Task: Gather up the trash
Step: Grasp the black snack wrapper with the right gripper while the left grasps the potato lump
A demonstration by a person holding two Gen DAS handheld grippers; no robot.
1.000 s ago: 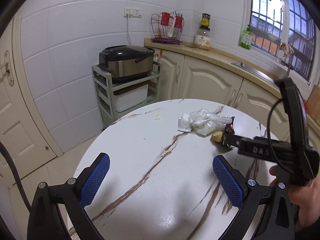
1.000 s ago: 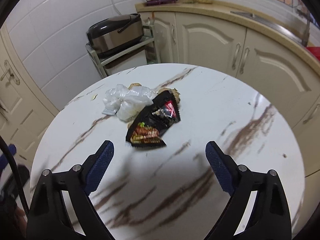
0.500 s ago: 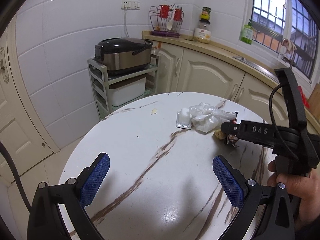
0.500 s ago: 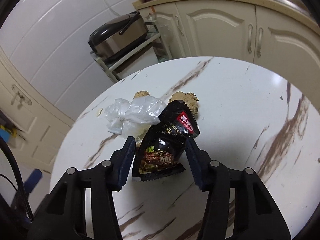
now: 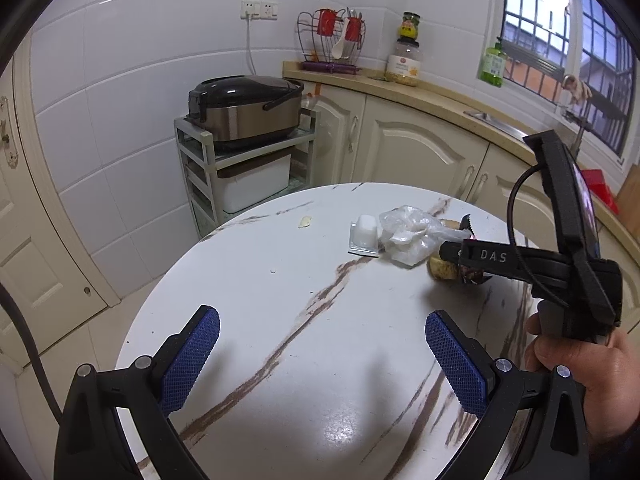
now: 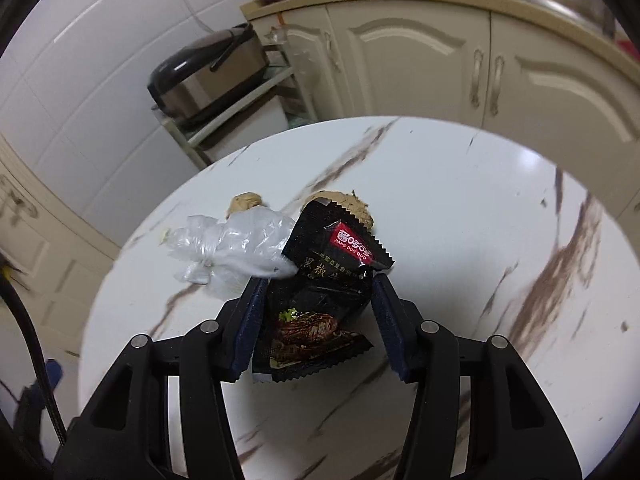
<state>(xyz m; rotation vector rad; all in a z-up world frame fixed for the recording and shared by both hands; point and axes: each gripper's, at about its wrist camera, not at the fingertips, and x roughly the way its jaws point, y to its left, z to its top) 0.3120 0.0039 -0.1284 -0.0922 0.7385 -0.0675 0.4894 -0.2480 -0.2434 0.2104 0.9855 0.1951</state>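
Wrapper [image 6: 320, 300] sits pinched between the right gripper [image 6: 318, 316] fingers; left gripper [image 5: 320, 354] fingers spread wide.

The right hand-held gripper [image 6: 316, 312], wide open a second ago, has closed on the black wrapper [image 6: 320, 288] and moved in over the tabletop [image 6: 460, 208].

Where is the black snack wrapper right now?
In the right wrist view, the black snack wrapper sits between the right gripper jaws, beside the clear plastic bag on the marble table.
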